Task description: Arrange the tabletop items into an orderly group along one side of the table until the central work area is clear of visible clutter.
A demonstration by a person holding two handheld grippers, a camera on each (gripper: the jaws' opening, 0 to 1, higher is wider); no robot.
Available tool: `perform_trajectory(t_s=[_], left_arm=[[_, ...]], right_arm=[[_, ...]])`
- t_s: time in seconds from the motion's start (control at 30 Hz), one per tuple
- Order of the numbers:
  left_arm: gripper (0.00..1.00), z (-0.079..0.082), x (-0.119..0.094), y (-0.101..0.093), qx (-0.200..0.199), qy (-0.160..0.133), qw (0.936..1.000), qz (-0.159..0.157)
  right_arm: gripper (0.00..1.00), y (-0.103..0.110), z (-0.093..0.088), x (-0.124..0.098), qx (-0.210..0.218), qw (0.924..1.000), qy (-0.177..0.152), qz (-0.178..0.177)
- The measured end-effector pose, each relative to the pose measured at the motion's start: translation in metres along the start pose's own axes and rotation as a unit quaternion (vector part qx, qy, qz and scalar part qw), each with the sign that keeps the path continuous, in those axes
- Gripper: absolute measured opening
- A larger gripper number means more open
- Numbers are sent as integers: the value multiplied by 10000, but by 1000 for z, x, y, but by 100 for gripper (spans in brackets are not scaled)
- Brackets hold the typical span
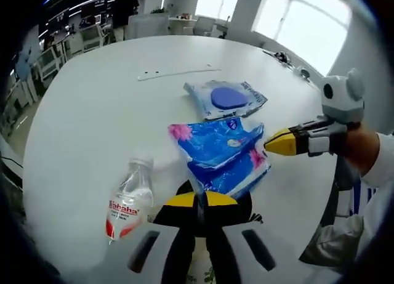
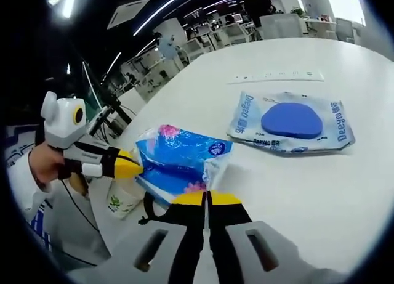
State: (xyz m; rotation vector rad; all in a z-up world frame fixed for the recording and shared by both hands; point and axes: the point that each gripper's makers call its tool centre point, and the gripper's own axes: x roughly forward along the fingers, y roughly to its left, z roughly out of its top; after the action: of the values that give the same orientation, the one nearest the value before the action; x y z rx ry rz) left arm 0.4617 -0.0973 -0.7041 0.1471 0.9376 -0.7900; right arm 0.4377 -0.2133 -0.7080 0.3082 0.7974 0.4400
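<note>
Jaws pinching blue pack (image 1: pixel 223 156) edges, table (image 1: pixel 92 111)

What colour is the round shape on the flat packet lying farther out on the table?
Blue, on a pale packet; clearest in the right gripper view.

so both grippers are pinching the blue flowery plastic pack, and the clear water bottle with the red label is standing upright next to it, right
Not quite: the clear plastic water bottle with the red label is lying on its side on the white round table, as the left gripper view shows. The rest holds: left gripper and right gripper both pinch the blue flowery plastic pack.
</note>
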Motion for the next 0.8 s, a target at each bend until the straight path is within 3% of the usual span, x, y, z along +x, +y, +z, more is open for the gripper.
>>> perform_trajectory(t_s=[0.47, 0.8], left_arm=[[0, 25, -16, -22, 66, -331, 9994, -105], [0, 55, -26, -52, 168, -656, 9973, -279]], right_arm=[[0, 0, 21, -34, 38, 9992, -387, 2], [0, -10, 39, -66, 6, 9975, -703, -88]])
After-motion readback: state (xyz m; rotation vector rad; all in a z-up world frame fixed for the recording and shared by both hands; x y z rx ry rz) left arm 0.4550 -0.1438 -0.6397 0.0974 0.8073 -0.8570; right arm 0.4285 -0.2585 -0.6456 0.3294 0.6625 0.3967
